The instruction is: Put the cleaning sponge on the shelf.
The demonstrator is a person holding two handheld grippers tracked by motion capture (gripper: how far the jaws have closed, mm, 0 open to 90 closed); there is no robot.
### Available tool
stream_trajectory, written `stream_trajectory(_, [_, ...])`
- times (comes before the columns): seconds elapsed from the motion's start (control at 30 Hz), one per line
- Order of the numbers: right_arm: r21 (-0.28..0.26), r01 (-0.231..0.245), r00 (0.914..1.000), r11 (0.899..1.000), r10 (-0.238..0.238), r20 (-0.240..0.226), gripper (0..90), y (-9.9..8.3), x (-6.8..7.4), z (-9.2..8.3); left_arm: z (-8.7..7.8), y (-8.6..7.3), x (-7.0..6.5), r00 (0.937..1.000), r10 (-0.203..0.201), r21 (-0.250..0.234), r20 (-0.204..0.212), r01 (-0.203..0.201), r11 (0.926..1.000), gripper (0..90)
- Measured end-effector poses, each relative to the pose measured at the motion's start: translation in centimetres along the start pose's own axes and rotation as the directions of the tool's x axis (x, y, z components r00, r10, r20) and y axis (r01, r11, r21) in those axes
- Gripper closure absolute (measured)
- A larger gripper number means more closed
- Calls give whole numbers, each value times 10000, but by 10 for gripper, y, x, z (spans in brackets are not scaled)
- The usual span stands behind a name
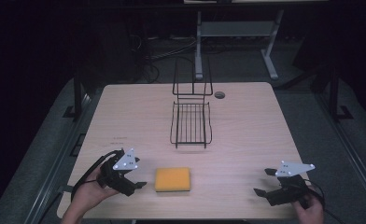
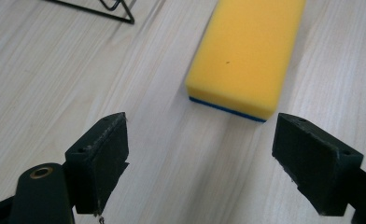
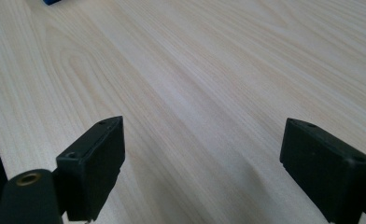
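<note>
A yellow sponge [image 1: 172, 179] with a blue underside lies flat near the table's front edge, between the two hands. My left gripper [image 1: 137, 179] sits just to its left, open, with its jaws pointed at the sponge. Along those jaws, the left gripper [image 2: 200, 158] has the sponge [image 2: 246, 56] a short way ahead, untouched. My right gripper [image 1: 263, 182] rests open at the front right of the table, pointing left toward the sponge from well away. The right gripper [image 3: 202, 163] has bare wood between its jaws, and a blue corner of the sponge [image 3: 54, 2] peeks in at the top edge.
A black wire rack [image 1: 191, 120] with an upright back stands at the middle of the light wooden table [image 1: 246, 135], beyond the sponge. A round cable hole [image 1: 219, 94] is near the far edge. A corner of the rack [image 2: 118, 10] shows in the left gripper view.
</note>
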State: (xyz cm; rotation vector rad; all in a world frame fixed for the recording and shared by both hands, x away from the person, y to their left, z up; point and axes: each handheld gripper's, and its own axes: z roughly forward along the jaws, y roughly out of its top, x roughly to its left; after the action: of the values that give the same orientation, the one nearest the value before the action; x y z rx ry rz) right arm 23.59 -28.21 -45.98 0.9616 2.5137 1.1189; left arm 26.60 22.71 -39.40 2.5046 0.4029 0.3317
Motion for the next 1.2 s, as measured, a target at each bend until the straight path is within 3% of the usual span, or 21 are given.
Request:
stream_trajectory(0.73, [1, 67, 10000, 10000, -67, -47, 137, 0, 1, 0, 16, 22, -2, 9958, 578, 145, 710, -590, 9982, 177])
stream_trajectory(1.2, [-7, 62, 9999, 10000, -62, -96, 137, 1, 2, 0, 25, 35, -1, 9895, 880, 338, 1150, -924, 9951, 177])
